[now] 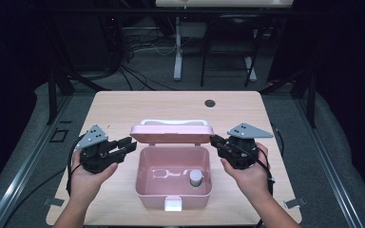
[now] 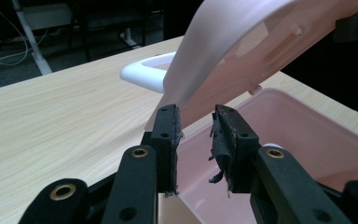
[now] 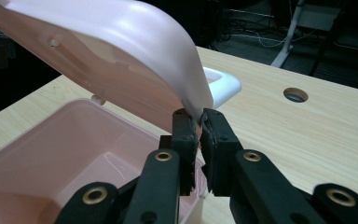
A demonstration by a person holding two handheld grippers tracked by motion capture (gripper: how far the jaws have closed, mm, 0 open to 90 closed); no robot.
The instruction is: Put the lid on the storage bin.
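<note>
My right gripper (image 3: 200,122) pinches the pink plastic box's rounded lid (image 3: 135,56) to keep it raised; my left gripper (image 2: 196,122) waits half-open beside the lid's other corner.

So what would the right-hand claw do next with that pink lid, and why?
Probably ease the lid a little further back, or let go. The right gripper pinches the lid's corner edge, and the lid stands raised over the open pink box, which holds a small jar. The left gripper is open beside the lid, holding nothing. Whether the lid would stay up by itself I can't tell.
</note>
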